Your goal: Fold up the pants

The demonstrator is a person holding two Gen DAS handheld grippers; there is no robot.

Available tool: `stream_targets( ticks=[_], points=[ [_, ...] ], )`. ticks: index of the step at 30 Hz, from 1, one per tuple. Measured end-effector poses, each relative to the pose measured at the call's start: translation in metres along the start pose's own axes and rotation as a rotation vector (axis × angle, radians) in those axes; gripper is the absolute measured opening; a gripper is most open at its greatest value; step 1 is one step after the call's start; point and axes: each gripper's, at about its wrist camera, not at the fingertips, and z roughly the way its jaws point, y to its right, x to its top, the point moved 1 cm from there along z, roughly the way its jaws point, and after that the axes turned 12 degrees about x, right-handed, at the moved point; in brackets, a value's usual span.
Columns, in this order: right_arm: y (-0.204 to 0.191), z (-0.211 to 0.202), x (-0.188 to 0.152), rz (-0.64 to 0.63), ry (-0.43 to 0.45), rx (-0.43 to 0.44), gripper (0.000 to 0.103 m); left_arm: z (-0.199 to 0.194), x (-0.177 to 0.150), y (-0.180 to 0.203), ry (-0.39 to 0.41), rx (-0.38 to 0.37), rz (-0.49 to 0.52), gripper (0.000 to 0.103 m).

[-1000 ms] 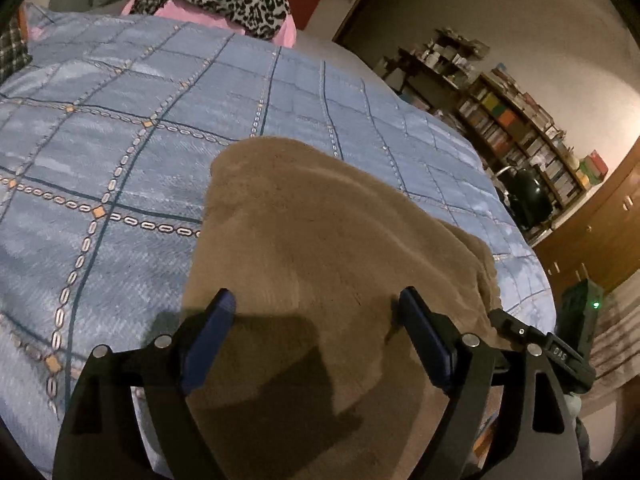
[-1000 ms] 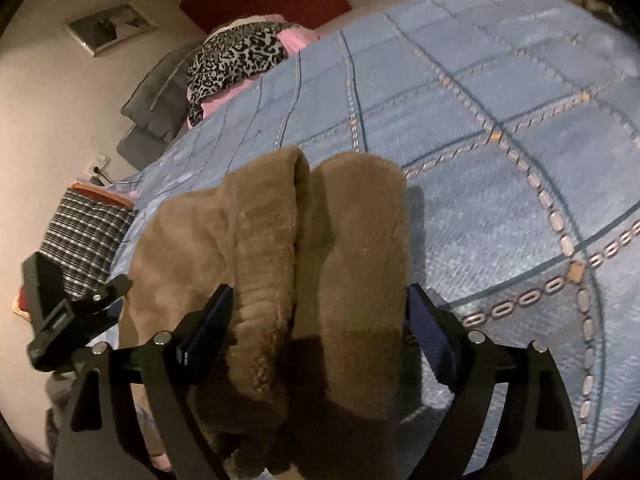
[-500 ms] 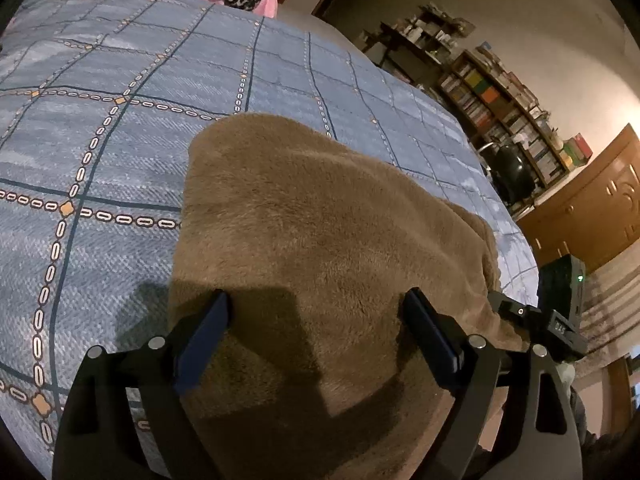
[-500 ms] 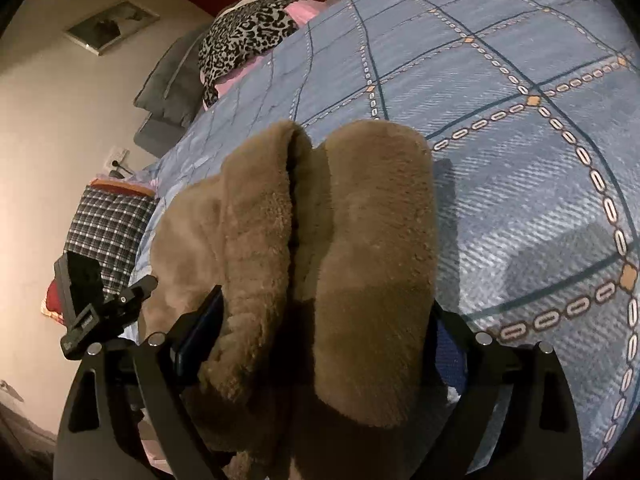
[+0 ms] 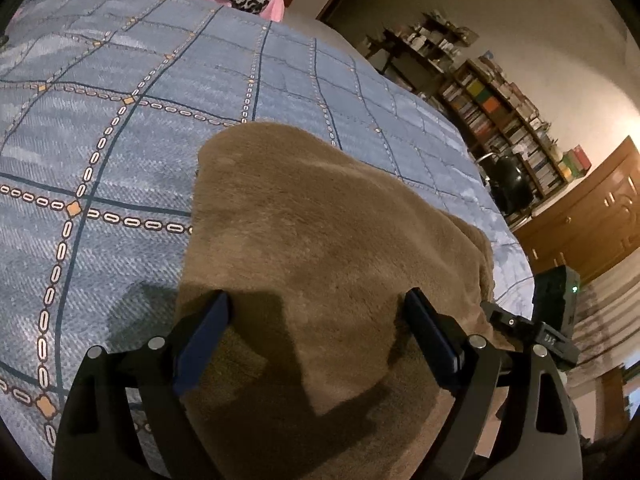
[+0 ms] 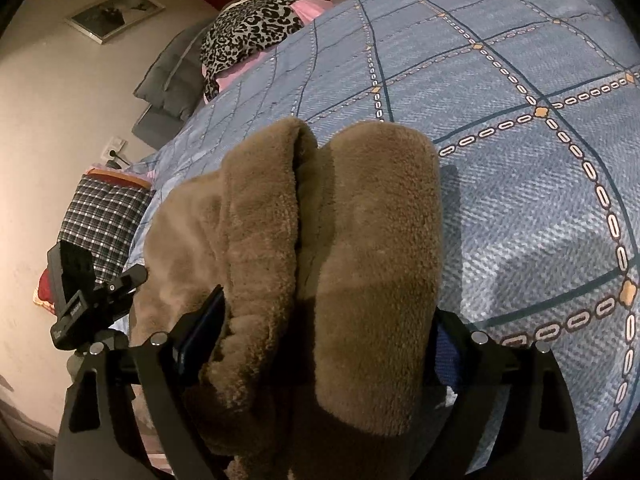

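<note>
Brown fleece pants (image 5: 320,240) lie on the blue patterned bedspread (image 5: 100,140) near its front edge. In the right wrist view the pants (image 6: 360,240) show as two thick folded rolls side by side. My left gripper (image 5: 316,336) is open, its jaws wide apart just over the flat fleece. My right gripper (image 6: 320,340) is open, its jaws spread on either side of the two rolls; its right fingertip is hidden behind the fleece. The right gripper's body shows in the left wrist view (image 5: 532,336), and the left gripper's body shows in the right wrist view (image 6: 88,300).
A leopard-print cloth on pink fabric (image 6: 252,28) and grey pillows (image 6: 168,80) lie at the far end of the bed. A plaid cushion (image 6: 104,220) lies at the bed's left side. Bookshelves (image 5: 500,112) and a wooden cabinet (image 5: 592,216) stand to the right.
Both grippers dipped closer to the pants half a second ago and have drawn back slightly. The jaws stay wide apart and the pants lie in the same place.
</note>
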Motion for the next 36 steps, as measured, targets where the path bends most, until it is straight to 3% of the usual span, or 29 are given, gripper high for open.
stream_targets(
  ticks=[5, 10, 20, 27, 30, 33, 35, 36],
  points=[
    [-0.004, 0.000, -0.001, -0.020, -0.006, 0.001, 0.082, 0.004, 0.002, 0.000, -0.019, -0.006, 0.008, 0.092],
    [-0.002, -0.001, -0.001, -0.024, -0.009, 0.005, 0.080, -0.006, 0.003, -0.009, 0.030, 0.026, -0.035, 0.092],
    [-0.002, 0.001, 0.000, -0.031, -0.015, 0.014, 0.080, 0.010, 0.007, -0.014, -0.039, -0.030, -0.019, 0.098],
    [-0.001, 0.002, 0.001, -0.030, -0.017, 0.018, 0.080, -0.004, 0.011, -0.022, 0.030, 0.053, -0.040, 0.098],
    [-0.002, 0.003, 0.001, -0.031, -0.017, 0.019, 0.079, 0.014, 0.012, -0.028, -0.056, -0.005, -0.083, 0.098],
    [-0.003, 0.001, 0.001, -0.039, -0.012, 0.034, 0.066, 0.028, 0.016, -0.036, -0.097, -0.092, -0.125, 0.098],
    [-0.010, 0.000, 0.001, -0.072, -0.007, 0.030, 0.058, 0.027, 0.018, -0.033, -0.092, -0.145, -0.121, 0.076],
    [-0.013, -0.001, 0.002, -0.085, -0.005, 0.024, 0.054, 0.024, 0.019, -0.032, -0.086, -0.173, -0.129, 0.059]
  ],
)
